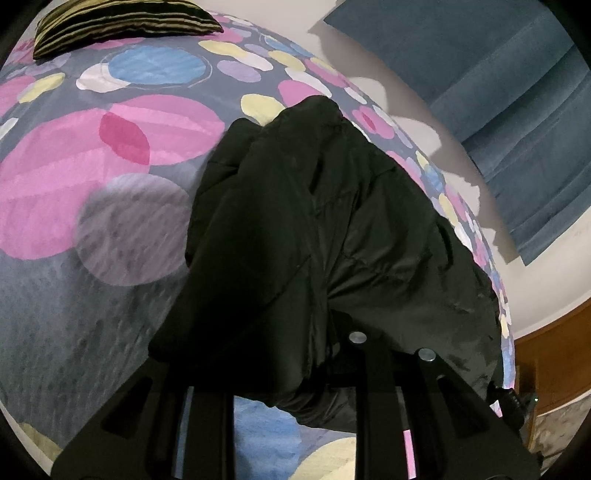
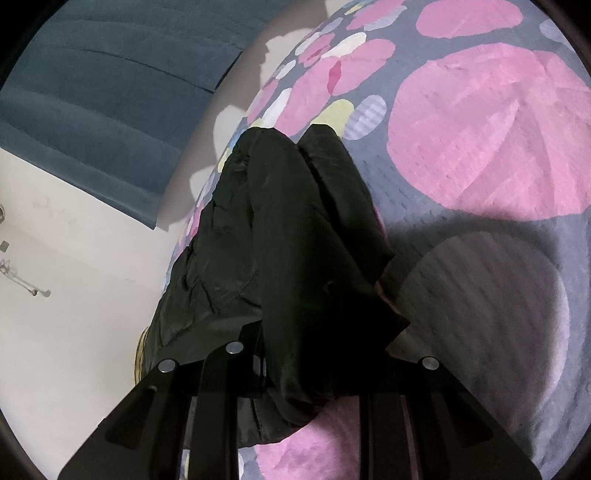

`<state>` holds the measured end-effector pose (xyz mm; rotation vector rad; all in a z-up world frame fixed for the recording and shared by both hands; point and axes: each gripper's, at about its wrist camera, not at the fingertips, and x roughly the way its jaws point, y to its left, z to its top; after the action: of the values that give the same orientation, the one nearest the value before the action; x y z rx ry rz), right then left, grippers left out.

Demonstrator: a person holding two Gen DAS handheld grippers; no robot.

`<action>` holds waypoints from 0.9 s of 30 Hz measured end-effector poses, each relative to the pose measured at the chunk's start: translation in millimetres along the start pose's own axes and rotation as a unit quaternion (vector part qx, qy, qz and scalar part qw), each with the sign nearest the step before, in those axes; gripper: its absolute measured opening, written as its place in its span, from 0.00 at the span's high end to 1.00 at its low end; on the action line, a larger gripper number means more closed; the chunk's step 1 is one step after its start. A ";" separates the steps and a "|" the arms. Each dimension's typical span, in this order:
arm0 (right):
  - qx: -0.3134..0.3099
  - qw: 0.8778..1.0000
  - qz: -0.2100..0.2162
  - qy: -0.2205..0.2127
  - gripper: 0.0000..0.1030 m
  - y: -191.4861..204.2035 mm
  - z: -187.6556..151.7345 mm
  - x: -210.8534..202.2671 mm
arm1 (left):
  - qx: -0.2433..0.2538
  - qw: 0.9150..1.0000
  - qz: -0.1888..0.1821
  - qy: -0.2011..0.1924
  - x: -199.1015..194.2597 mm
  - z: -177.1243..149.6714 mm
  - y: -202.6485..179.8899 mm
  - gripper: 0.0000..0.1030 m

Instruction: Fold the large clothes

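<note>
A black padded jacket lies in a long bundle on the bed near its edge, with folds of it draped over both tools. In the left wrist view my left gripper has its jaws nearly together, the near end of the jacket bunched between them and the fingertips hidden under the cloth. The right wrist view shows the same jacket running away from my right gripper, which is shut on a hanging fold; its tips are covered too.
The bed cover is grey with large pink, blue and yellow circles. A striped pillow lies at the far end. Beyond the bed's edge are a blue curtain, pale floor and a wooden piece of furniture.
</note>
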<state>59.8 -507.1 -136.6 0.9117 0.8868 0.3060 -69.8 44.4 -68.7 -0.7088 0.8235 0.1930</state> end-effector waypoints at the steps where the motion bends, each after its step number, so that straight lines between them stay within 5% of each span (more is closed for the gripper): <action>1: -0.002 1.000 0.000 0.000 0.78 -0.4 0.5 0.5 | 0.003 1.000 0.001 -0.001 0.1 -1.2 -0.3 0.78; 20: -0.010 1.000 -0.004 -0.005 0.77 -0.5 -7.1 -2.6 | 0.028 1.000 -0.013 0.000 -2.7 -5.1 5.0 0.76; 27: 0.010 1.000 -0.005 -0.015 0.64 -8.2 -6.3 -17.9 | 0.033 0.999 -0.025 0.008 -16.3 -8.1 13.8 0.60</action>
<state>42.9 -518.8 -135.4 0.9275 0.8676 0.2745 -91.5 51.4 -67.5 -0.6695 0.8231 0.1144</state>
